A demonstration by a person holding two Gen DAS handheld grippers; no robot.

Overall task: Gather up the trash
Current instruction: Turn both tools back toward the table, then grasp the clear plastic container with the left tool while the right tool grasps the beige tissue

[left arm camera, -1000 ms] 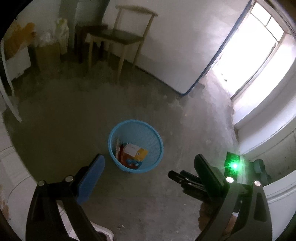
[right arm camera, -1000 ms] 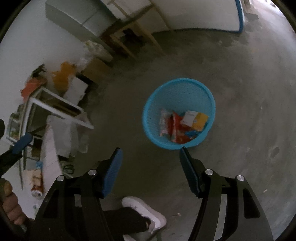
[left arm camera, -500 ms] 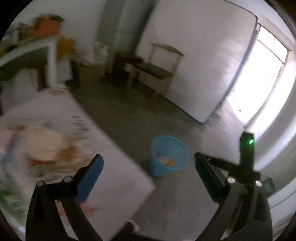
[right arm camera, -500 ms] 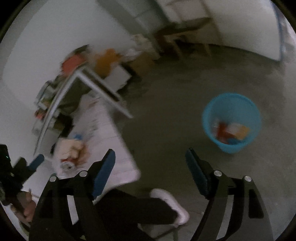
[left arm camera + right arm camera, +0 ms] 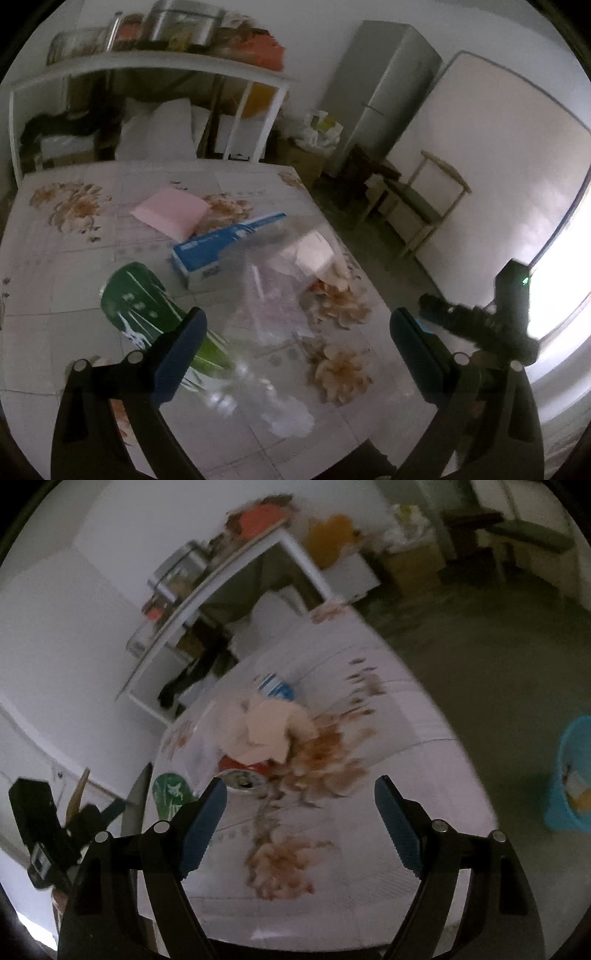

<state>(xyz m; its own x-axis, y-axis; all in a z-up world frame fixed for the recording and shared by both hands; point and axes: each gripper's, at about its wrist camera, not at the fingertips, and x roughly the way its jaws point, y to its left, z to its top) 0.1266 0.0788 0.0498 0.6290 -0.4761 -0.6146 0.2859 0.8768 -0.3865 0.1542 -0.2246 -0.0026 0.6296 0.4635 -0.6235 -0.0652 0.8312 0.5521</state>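
Trash lies on a white floral-print table [image 5: 74, 266]. In the left wrist view I see a green packet [image 5: 136, 306], a blue and white box [image 5: 221, 247], a pink sheet [image 5: 170, 214], a clear plastic bag [image 5: 273, 288] and a clear plastic bottle [image 5: 266, 398]. My left gripper [image 5: 295, 354] is open and empty above them. In the blurred right wrist view a red can [image 5: 240, 775], beige paper [image 5: 269, 734] and the green packet [image 5: 170, 794] lie on the table [image 5: 406, 738]. My right gripper [image 5: 299, 827] is open and empty above them. The blue trash basket [image 5: 569, 775] stands on the floor at right.
A white shelf rack [image 5: 147, 74] with clutter stands behind the table. A grey fridge [image 5: 384, 92], a wooden chair [image 5: 417, 206] and a leaning white board [image 5: 491, 155] are further back. The right gripper's body [image 5: 491, 317] shows at right in the left wrist view.
Both grippers have swung up and away from the blue basket on the floor to over the table with the trash. Both stay open and empty.
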